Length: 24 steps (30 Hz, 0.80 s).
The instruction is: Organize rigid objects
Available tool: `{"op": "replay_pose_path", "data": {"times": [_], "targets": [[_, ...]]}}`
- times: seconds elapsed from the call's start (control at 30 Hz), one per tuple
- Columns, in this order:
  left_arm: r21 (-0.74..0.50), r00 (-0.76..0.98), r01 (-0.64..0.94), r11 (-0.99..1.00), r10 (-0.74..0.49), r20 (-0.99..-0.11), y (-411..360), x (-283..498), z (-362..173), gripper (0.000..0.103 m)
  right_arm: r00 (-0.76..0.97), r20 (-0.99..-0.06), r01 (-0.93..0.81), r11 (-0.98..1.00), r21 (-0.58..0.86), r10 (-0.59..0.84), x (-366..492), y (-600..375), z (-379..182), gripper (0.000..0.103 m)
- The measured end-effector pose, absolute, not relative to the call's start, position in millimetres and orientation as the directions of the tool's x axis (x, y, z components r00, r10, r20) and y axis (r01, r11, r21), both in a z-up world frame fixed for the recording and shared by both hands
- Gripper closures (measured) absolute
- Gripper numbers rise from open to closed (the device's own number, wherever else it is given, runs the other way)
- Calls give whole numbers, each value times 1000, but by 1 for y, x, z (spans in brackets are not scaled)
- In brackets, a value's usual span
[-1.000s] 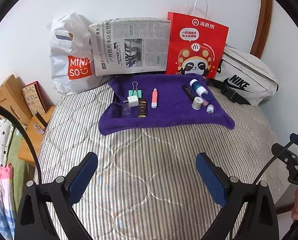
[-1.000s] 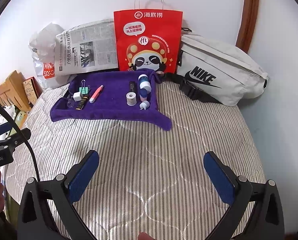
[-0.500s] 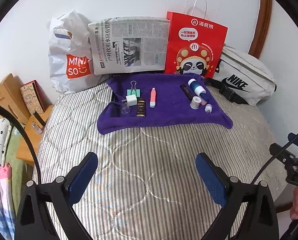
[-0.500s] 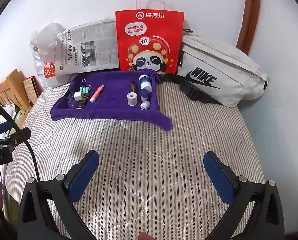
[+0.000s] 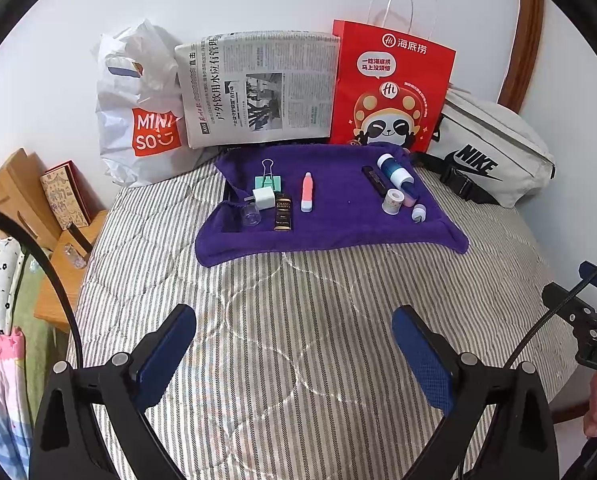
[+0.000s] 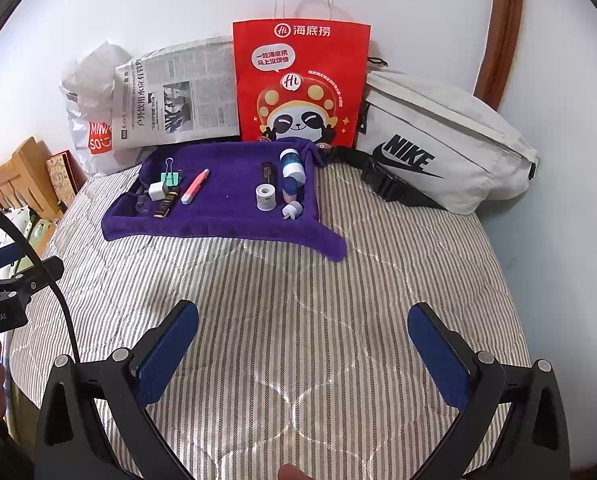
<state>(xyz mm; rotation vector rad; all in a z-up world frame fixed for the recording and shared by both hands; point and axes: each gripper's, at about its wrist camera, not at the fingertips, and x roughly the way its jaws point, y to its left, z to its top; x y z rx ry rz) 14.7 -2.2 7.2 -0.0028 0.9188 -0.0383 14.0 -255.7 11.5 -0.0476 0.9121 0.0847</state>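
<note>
Small rigid items lie in two clusters on a purple towel (image 5: 330,216) spread at the far side of a grey-and-white striped quilted mattress (image 5: 298,320). On the towel's left part sit a mint-green binder clip (image 5: 268,180) with wire handles, a white cube-shaped charger plug (image 5: 263,198) just in front of it, a small clear plastic jar (image 5: 251,215) near the towel's left edge, a black rectangular bar with a gold label (image 5: 283,212) and, a little apart to the right, a pink-and-white pen-shaped tube (image 5: 307,197). On the right part lie a black stick-shaped case (image 5: 374,180), a blue-and-white cylindrical bottle (image 5: 394,170) on its side, a white roll of tape (image 5: 391,201) and a small white cap-like piece (image 5: 418,213), all close together.

Behind the towel, against the white wall, stand a white Miniso plastic bag (image 5: 138,120), a folded newspaper (image 5: 258,88) and a red paper bag printed with a panda (image 5: 390,92); an off-white Nike waist bag (image 6: 438,148) rests to the right.

The left gripper (image 5: 294,344) hovers over bare mattress well short of the towel, its blue-padded fingers (image 5: 166,352) spread wide and holding nothing. The right gripper (image 6: 304,344) hangs likewise above the mattress, its blue fingers (image 6: 438,356) fully apart and empty.
</note>
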Motion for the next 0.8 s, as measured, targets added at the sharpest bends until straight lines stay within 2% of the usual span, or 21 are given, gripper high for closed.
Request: {"op": "replay_pose_path", "data": {"times": [0.8], "targets": [[-18, 608, 32, 999, -34, -793, 0, 20, 7, 4, 602, -797, -94, 996, -7, 51, 14, -253, 12, 0]]}}
